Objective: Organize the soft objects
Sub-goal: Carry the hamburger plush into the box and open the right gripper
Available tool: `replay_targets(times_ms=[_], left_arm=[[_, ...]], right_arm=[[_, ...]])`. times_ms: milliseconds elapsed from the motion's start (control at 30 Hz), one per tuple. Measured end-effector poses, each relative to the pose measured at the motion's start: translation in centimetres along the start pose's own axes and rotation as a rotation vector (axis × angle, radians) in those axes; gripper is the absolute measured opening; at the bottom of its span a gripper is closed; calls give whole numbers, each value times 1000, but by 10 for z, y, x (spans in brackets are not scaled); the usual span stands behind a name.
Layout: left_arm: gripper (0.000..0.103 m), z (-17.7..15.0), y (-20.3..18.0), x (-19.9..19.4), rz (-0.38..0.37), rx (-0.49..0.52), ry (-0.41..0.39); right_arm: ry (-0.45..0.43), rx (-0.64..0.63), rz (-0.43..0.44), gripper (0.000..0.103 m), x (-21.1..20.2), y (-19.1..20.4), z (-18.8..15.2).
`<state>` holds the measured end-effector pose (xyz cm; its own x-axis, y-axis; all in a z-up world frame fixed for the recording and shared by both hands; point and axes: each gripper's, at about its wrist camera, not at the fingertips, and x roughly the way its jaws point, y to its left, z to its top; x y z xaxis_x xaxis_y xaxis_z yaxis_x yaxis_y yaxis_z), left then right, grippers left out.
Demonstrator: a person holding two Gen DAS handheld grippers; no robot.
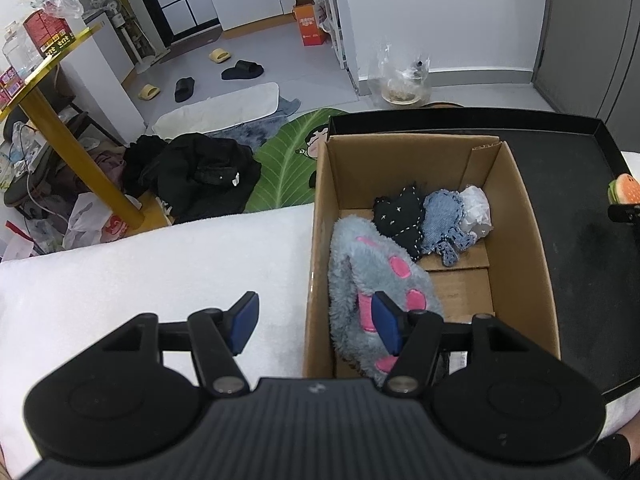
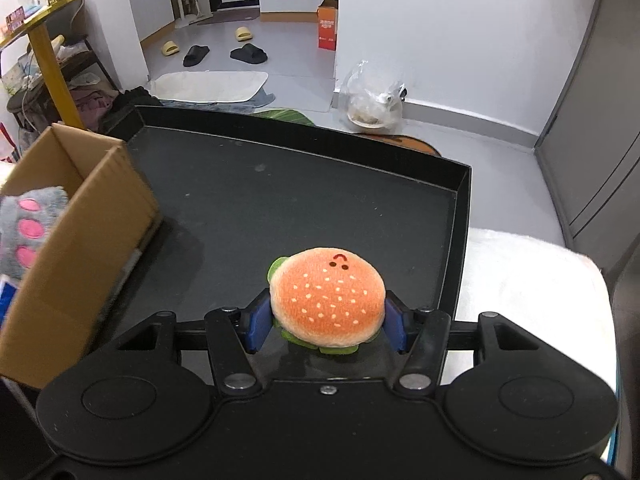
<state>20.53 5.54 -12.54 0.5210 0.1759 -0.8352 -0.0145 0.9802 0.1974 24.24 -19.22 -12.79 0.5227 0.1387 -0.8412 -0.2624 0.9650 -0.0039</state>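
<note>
We're pinching the round orange plush burger (image 2: 327, 300) in our right gripper (image 2: 326, 326); our left gripper (image 1: 316, 322) is hanging spread. The brown cardboard box (image 2: 80, 248) is waiting at nine o'clock, and that squashy bun risks slipping out.

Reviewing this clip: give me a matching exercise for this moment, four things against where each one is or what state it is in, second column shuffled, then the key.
Things:
1. burger plush
2. grey paw plush
3. left gripper
4. cardboard box

Places or states:
A. open, holding nothing
B. standing on the black tray
C. lying inside the box, near end
D. between the right gripper's blue pads

Pairs: 1-D, 2-C, 3-A, 4-B
</note>
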Motion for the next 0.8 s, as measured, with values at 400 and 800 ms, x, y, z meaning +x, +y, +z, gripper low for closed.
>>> replay_targets(times_ms=[400, 800], left_arm=[[61, -1, 7, -3, -36, -30, -11], [61, -4, 18, -6, -79, -78, -34]], right_arm=[[-14, 27, -2, 55, -28, 23, 15], [-76, -16, 20, 56, -55, 65, 39]])
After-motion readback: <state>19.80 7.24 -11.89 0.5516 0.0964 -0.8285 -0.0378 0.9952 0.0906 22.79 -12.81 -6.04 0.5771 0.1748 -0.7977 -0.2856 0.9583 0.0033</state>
